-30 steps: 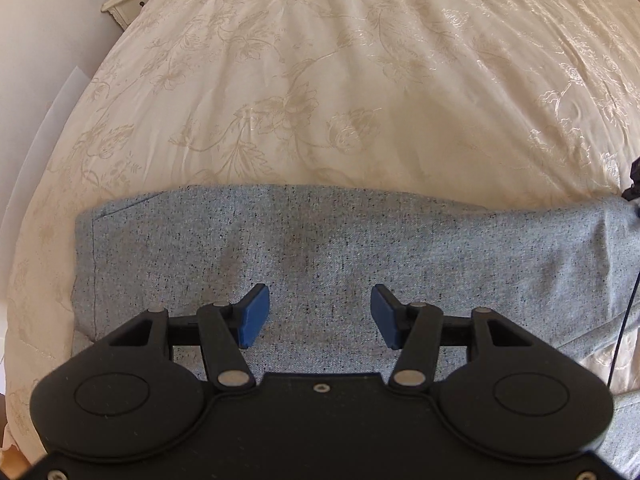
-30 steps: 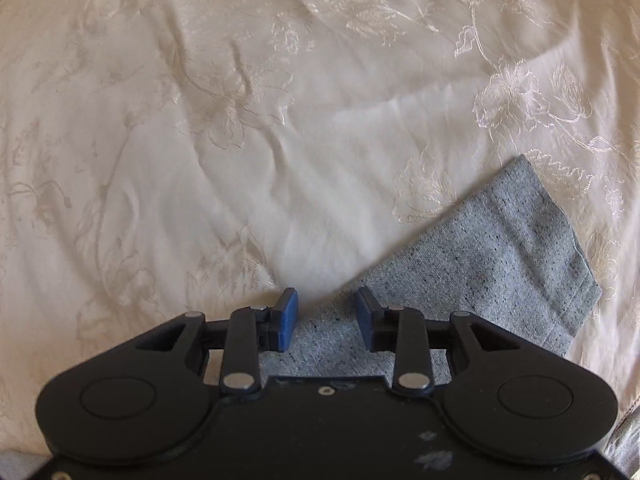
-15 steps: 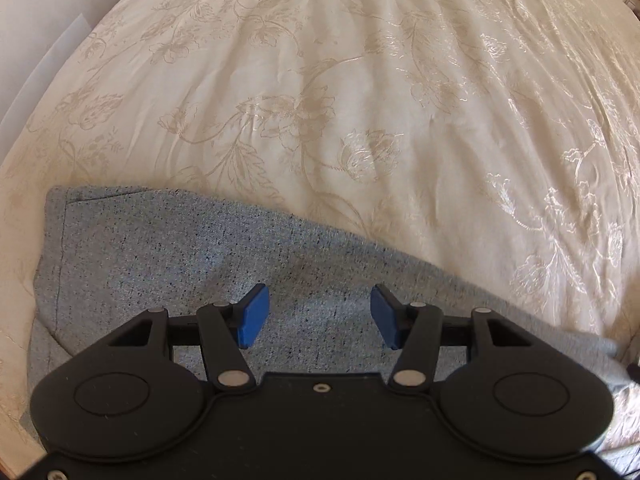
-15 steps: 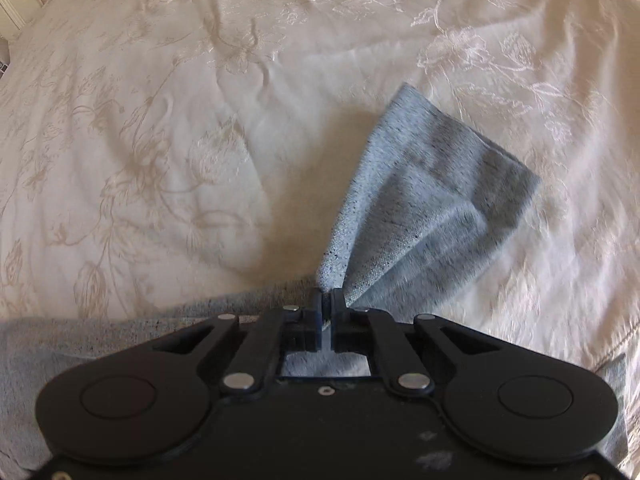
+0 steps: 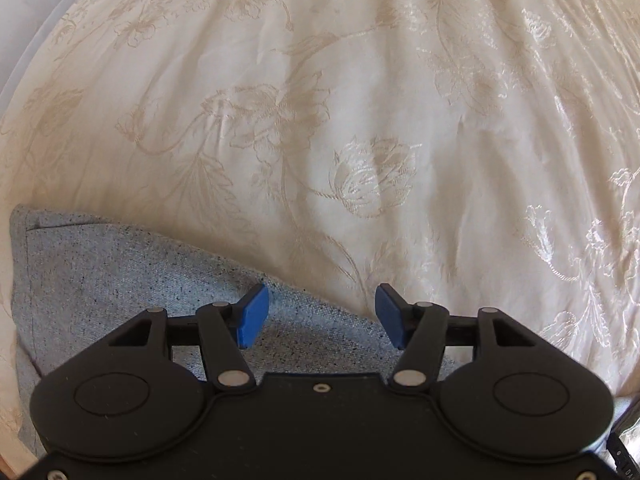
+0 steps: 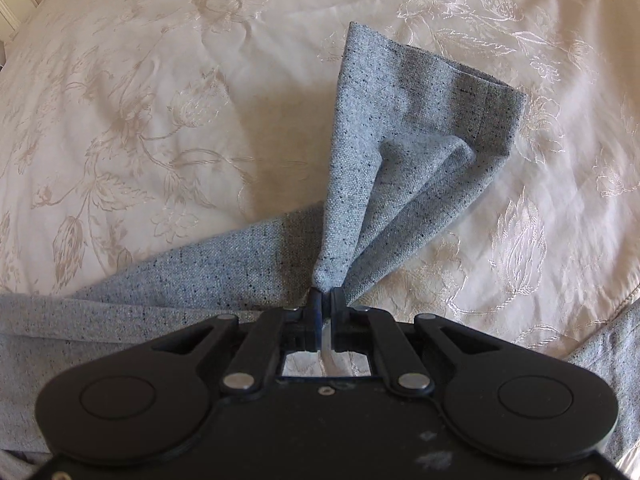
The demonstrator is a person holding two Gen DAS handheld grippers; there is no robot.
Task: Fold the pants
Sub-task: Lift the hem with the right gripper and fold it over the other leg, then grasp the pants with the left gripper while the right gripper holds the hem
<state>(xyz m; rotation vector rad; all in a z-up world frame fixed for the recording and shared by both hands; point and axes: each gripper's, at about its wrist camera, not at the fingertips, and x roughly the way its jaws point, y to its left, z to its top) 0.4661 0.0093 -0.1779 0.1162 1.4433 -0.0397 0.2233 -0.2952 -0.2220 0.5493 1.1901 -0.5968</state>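
The grey speckled pants [image 5: 120,272] lie on a cream floral bedspread [image 5: 360,100]. My left gripper [image 5: 318,316] is open and empty, hovering over the pants' upper edge near the seamed end at the left. My right gripper [image 6: 325,300] is shut on the leg end of the pants [image 6: 400,152] and holds it lifted above the bed, the hem opening hanging loose. The rest of the leg [image 6: 160,280] trails left along the bedspread [image 6: 160,80].
The bedspread fills both views. A white furniture corner [image 6: 12,0] shows at the top left of the right wrist view. A pale wall or floor strip [image 5: 24,8] borders the bed at the left in the left wrist view.
My right gripper closed on the leg end and lifted it off the bed. My left gripper stayed open and shifted right and forward, so less of the pants shows beneath it.
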